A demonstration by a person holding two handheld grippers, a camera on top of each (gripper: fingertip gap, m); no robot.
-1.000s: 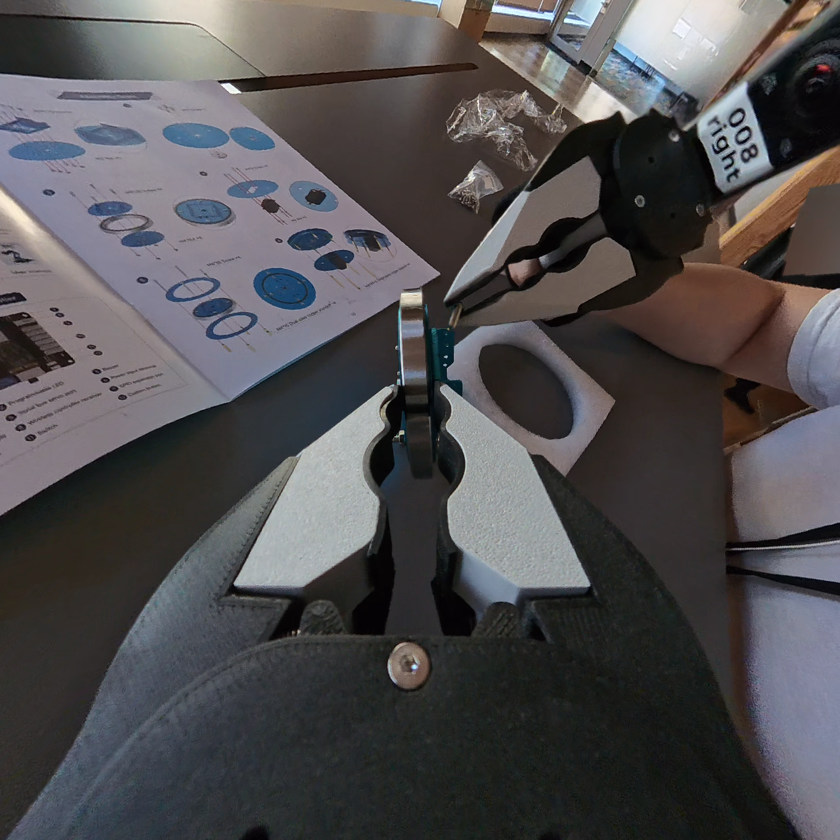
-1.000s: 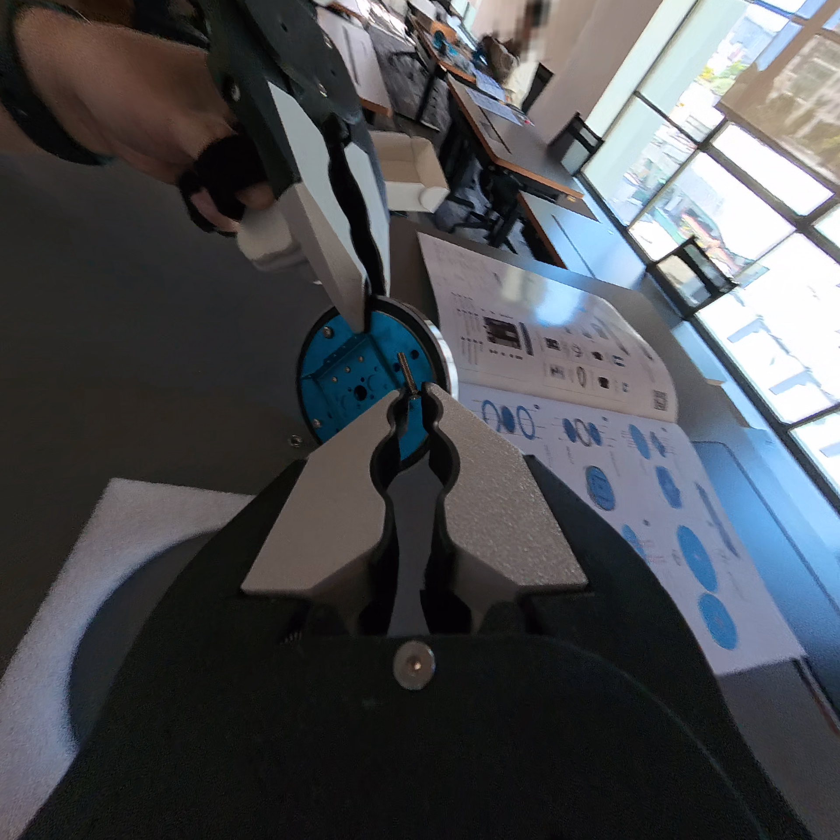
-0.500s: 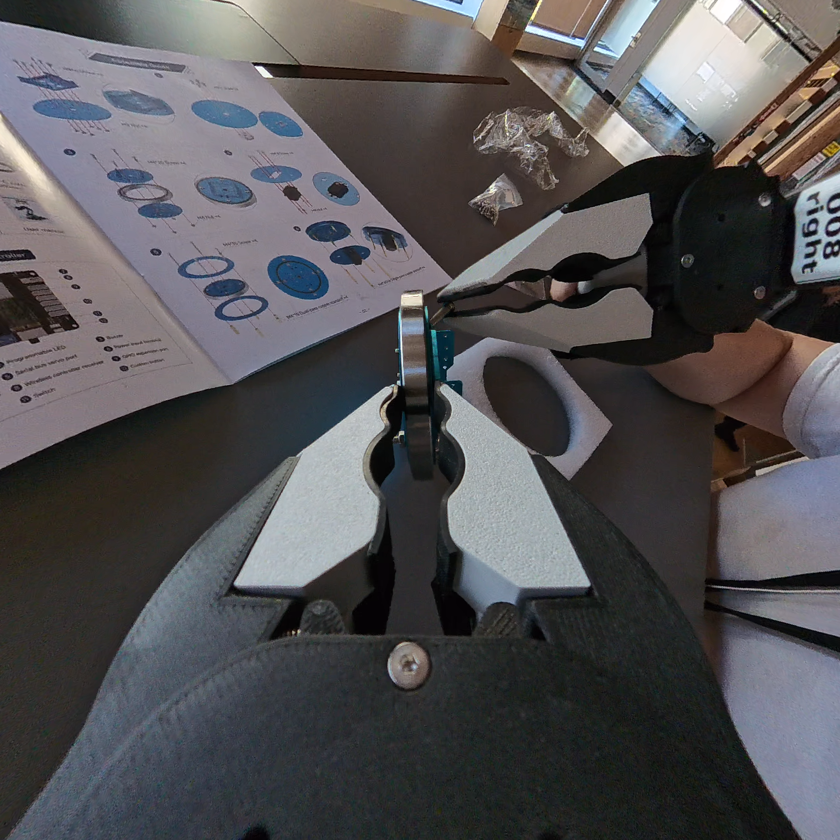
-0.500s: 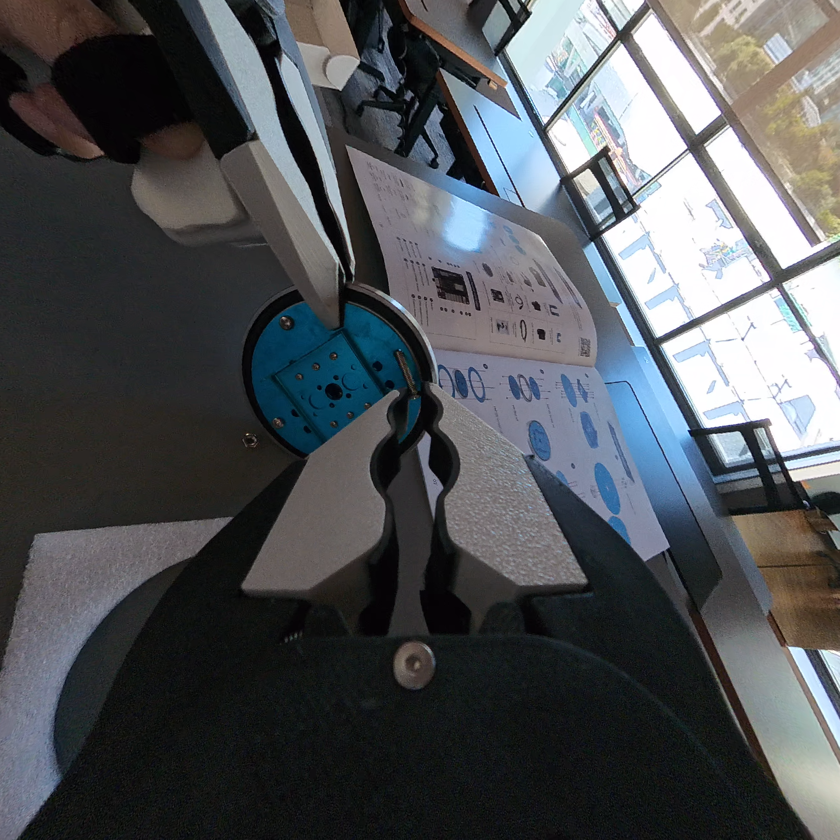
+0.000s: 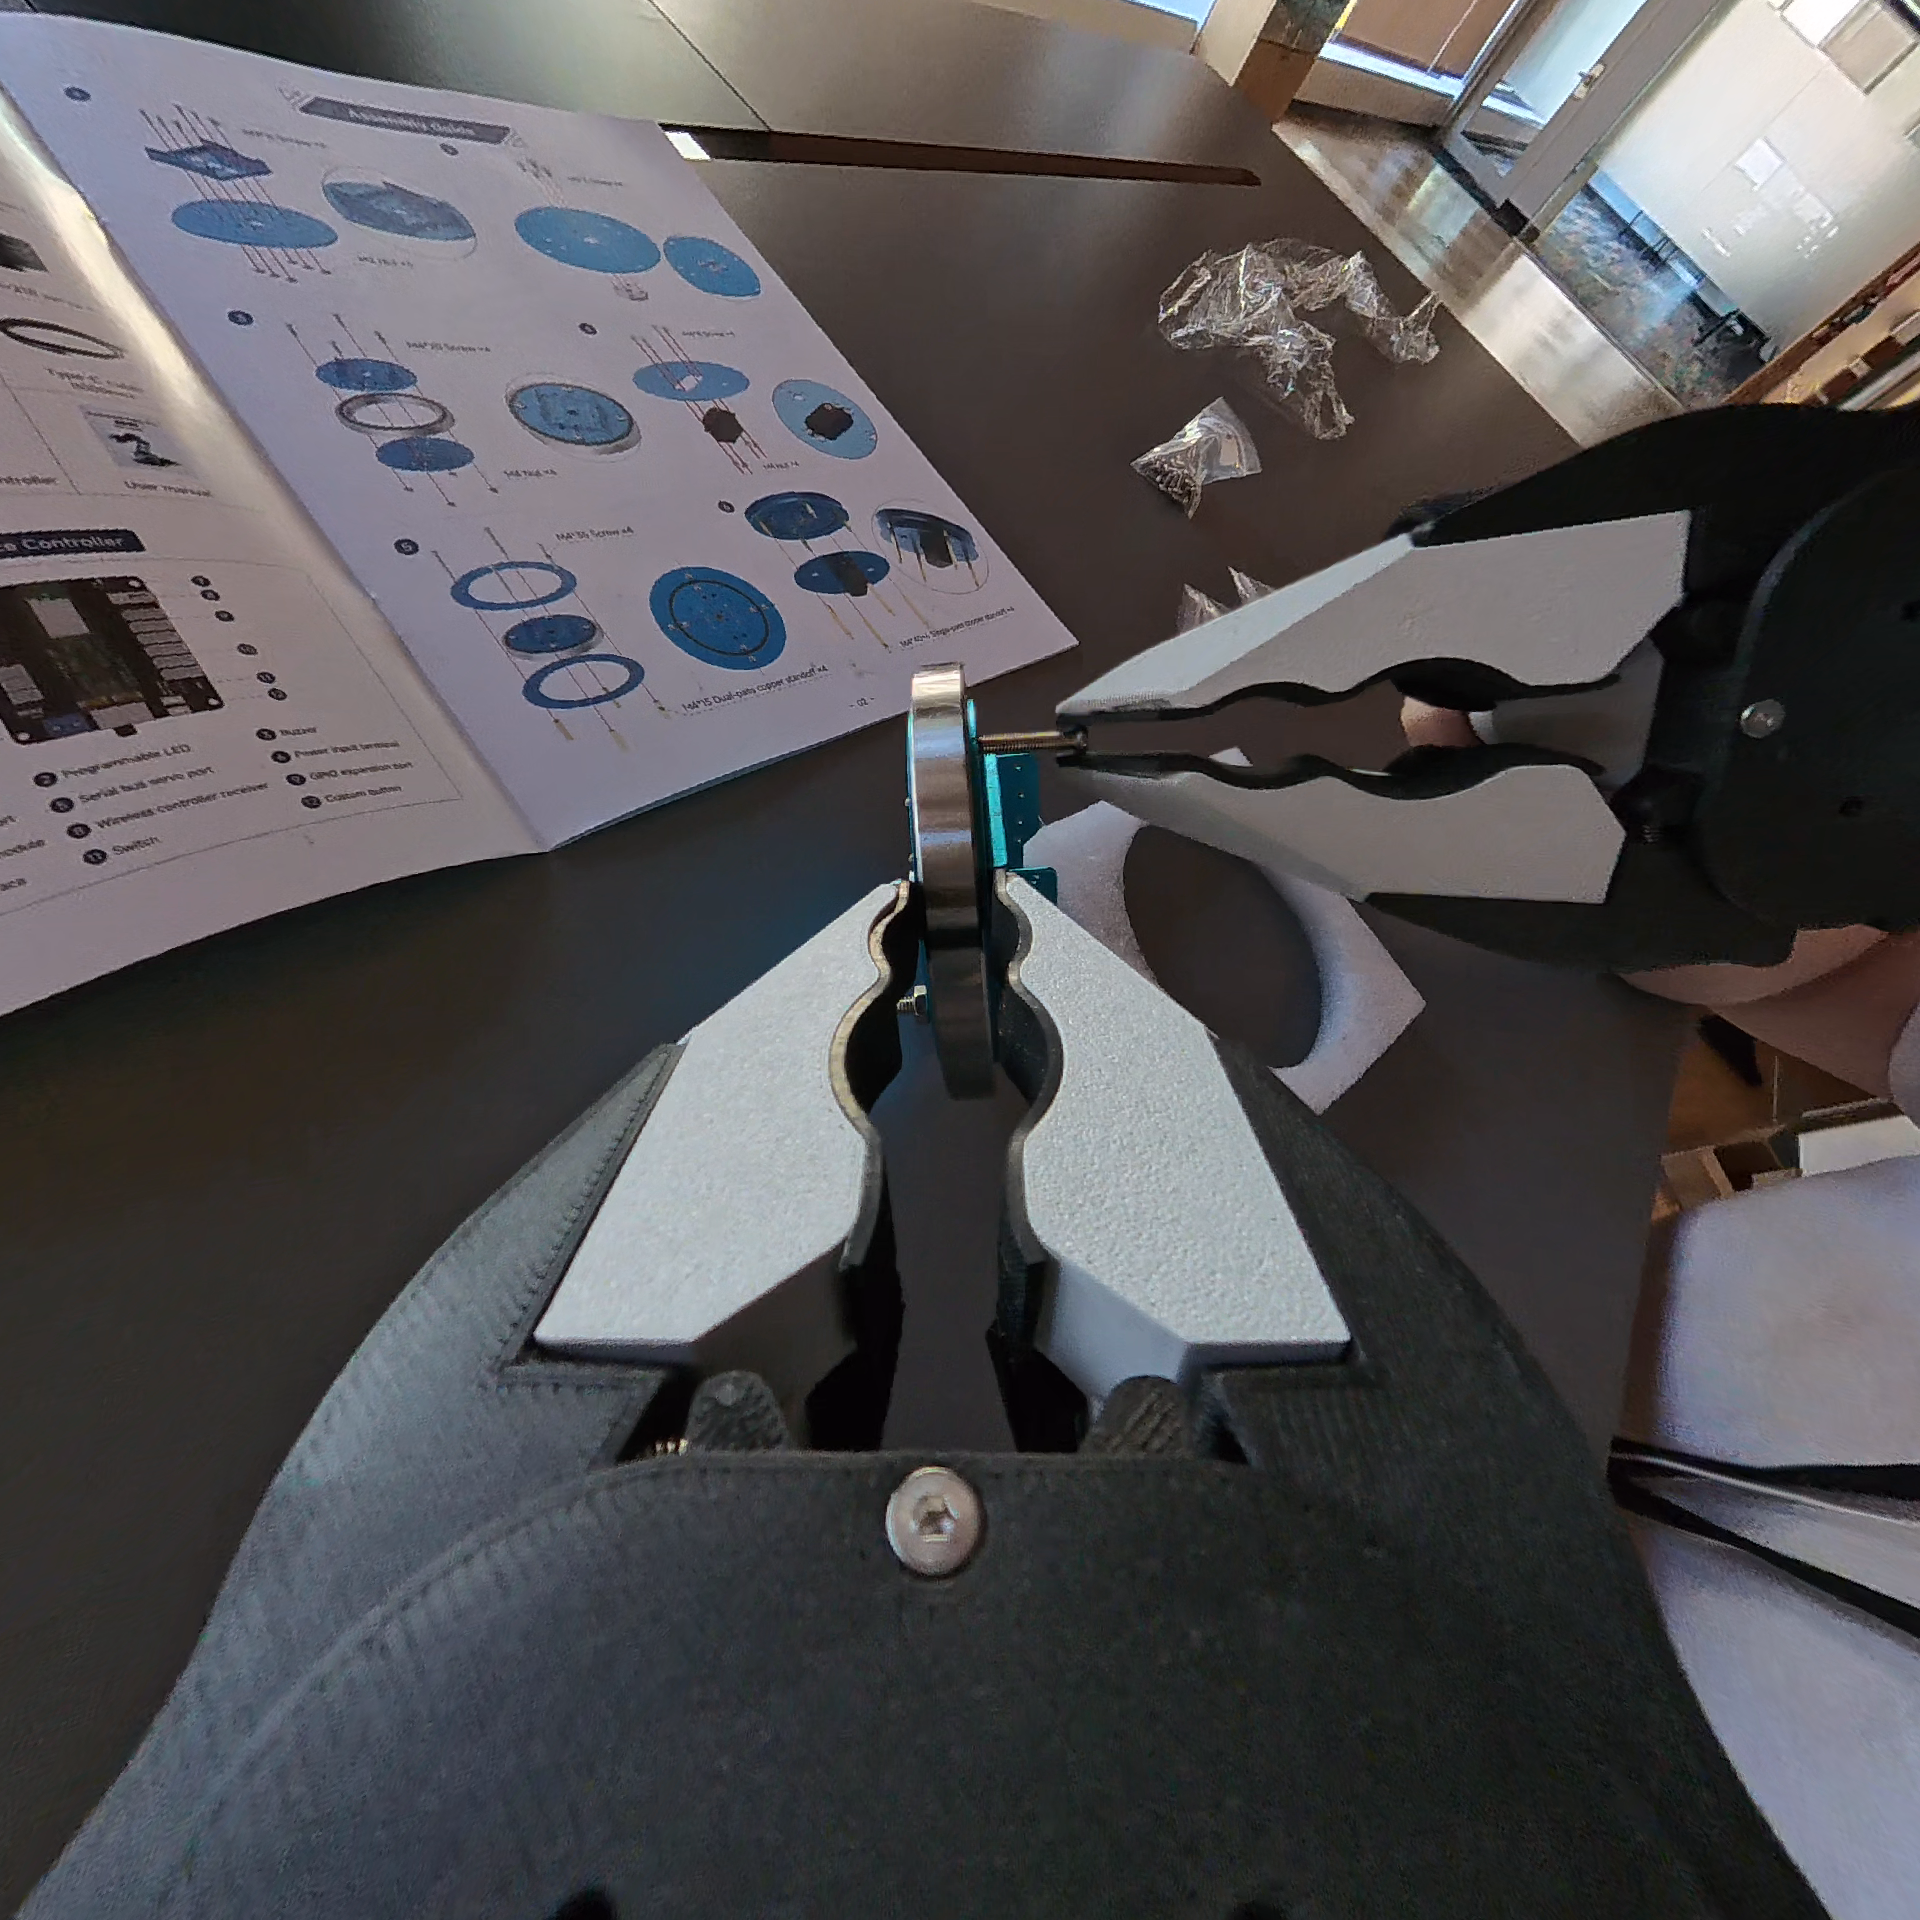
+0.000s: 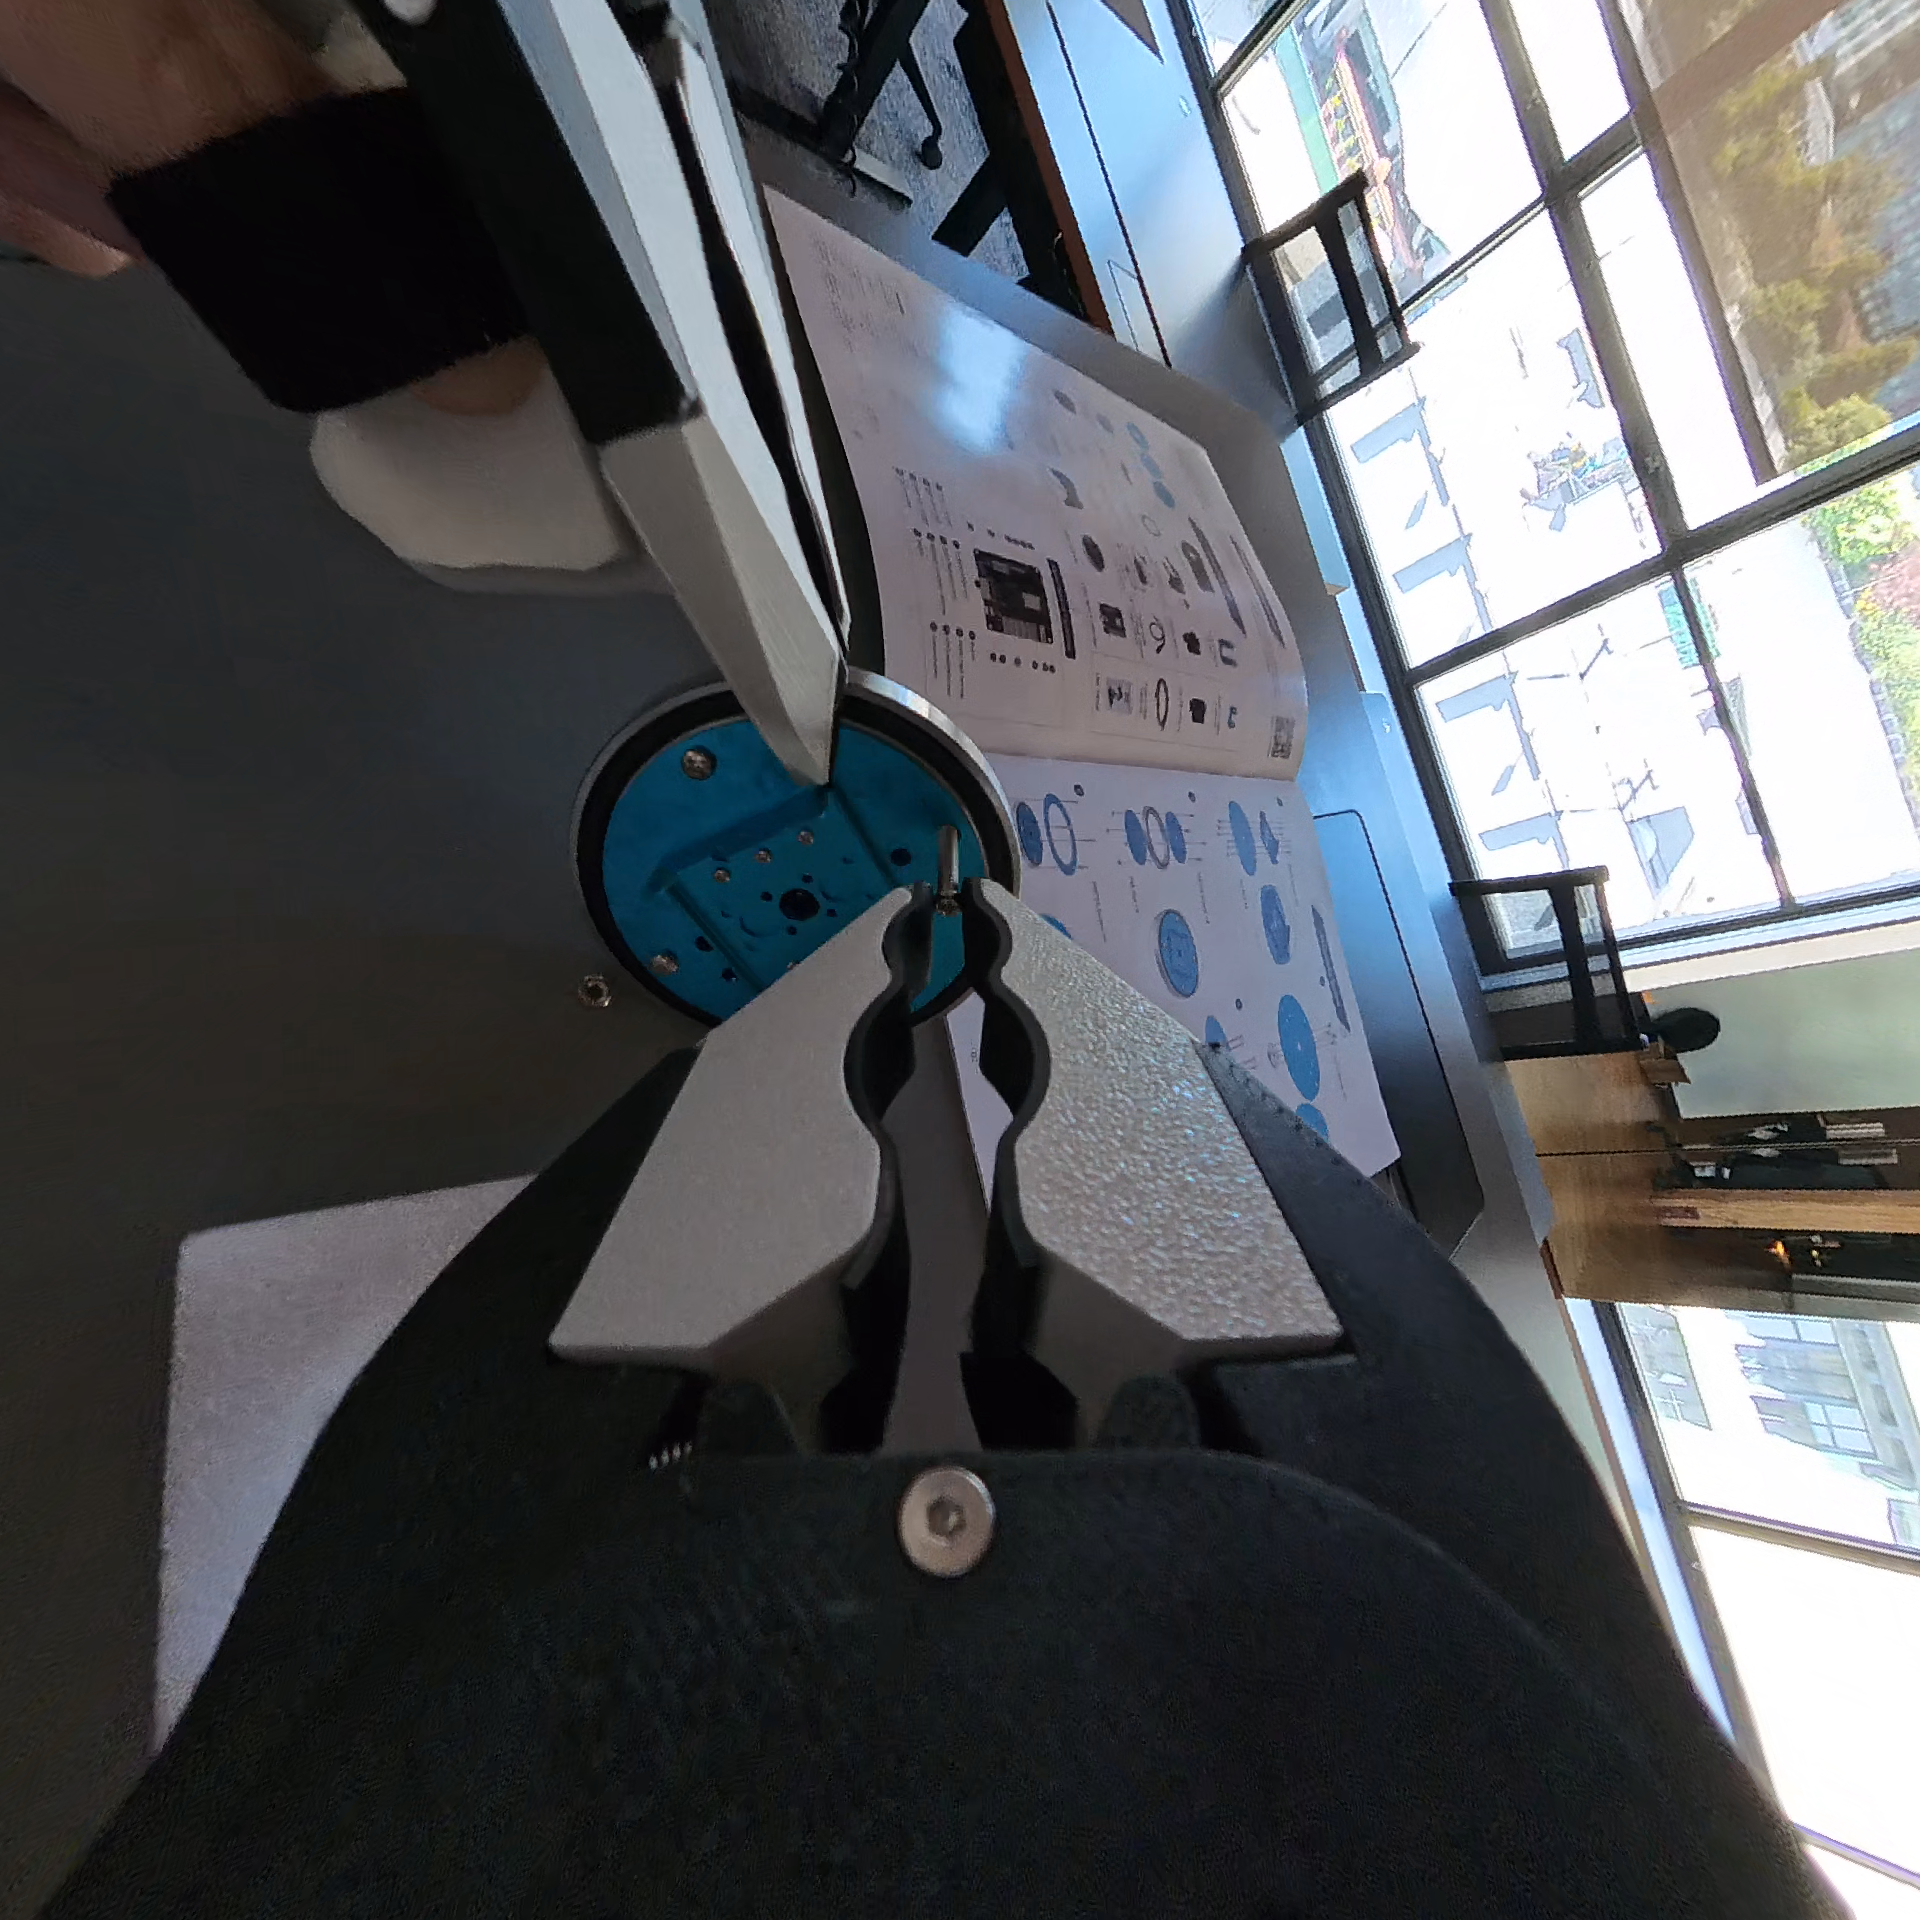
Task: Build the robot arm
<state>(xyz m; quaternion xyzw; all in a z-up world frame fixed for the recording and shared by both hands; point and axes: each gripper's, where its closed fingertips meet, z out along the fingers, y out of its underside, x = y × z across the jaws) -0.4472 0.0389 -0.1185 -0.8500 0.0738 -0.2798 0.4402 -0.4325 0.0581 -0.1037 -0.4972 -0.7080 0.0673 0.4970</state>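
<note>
Left gripper is clamped on the rim of a round disc, metal ring outside, blue plate inside, held edge-on above the dark table. From this side only the ring's edge shows; the blue face is turned away and mostly hidden.

Over on the right wrist view, that blue plate faces the camera, dotted with small holes, its lower part cut off behind the right gripper. The right gripper is pinched shut on a small screw, head caught between the tips, shaft pointing at the plate. In the left wrist view the screw reaches across to the disc's face; whether it sits in a hole, I cannot tell.

A white foam pad with a round cutout lies on the table below the disc, partly covered. An open booklet lies to the left, crumpled plastic bags farther back. A loose nut rests on the table beside the disc.
</note>
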